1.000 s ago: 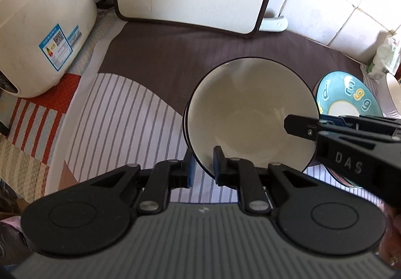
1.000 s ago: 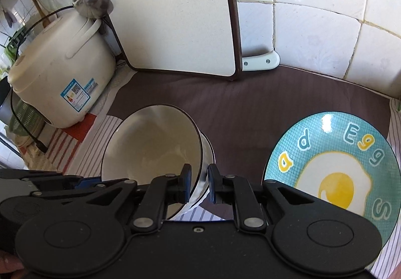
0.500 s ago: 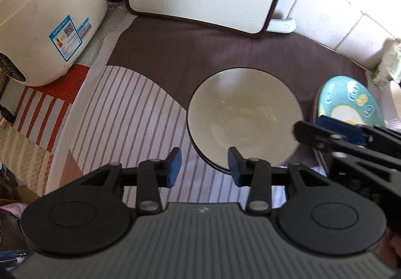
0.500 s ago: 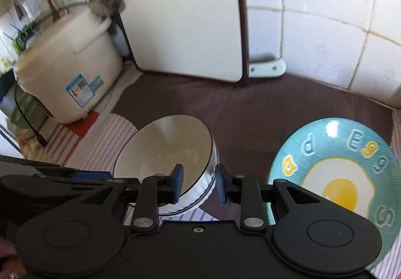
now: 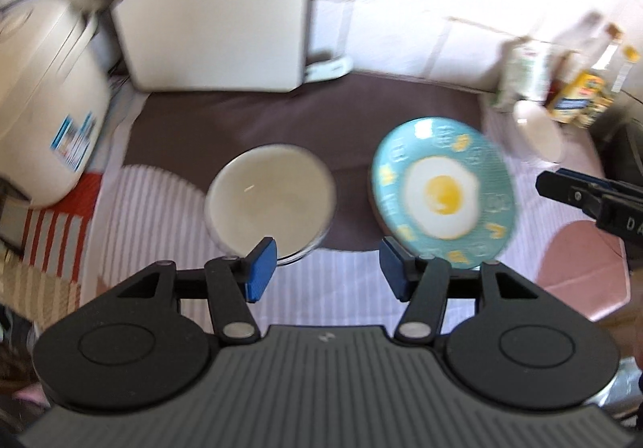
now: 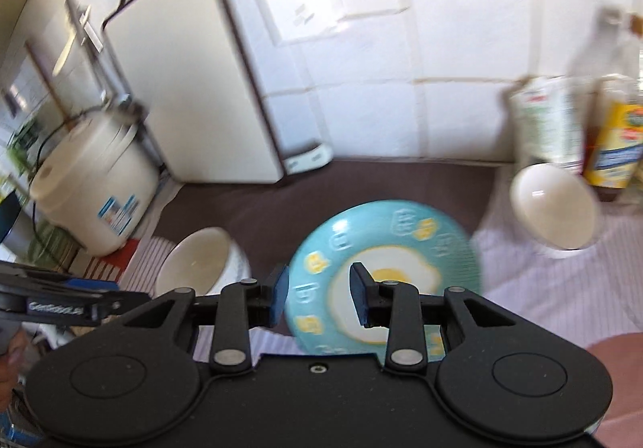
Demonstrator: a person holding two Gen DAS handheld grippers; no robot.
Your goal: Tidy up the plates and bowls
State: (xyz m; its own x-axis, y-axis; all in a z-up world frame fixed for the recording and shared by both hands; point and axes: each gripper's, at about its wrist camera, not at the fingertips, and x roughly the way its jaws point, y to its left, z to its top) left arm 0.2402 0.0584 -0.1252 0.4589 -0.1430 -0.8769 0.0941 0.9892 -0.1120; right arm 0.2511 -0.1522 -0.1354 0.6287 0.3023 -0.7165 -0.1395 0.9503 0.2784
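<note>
In the left wrist view, the left gripper hung above the striped cloth of the worktop with its fingers moderately spread and nothing between them; its jaws had just been opening. The white bowl sat on the cloth just ahead of the left finger, and the blue egg plate lay ahead of the right finger, beside the bowl and apart from it. In the right wrist view, the right gripper had its fingers narrowly parted and empty, its jaws also just having opened. The egg plate lay directly ahead of and below them, so this hand seemed the nearer one for it. The bowl stood to the left, and a smaller white bowl sat well off to the right near the bottles.
</note>
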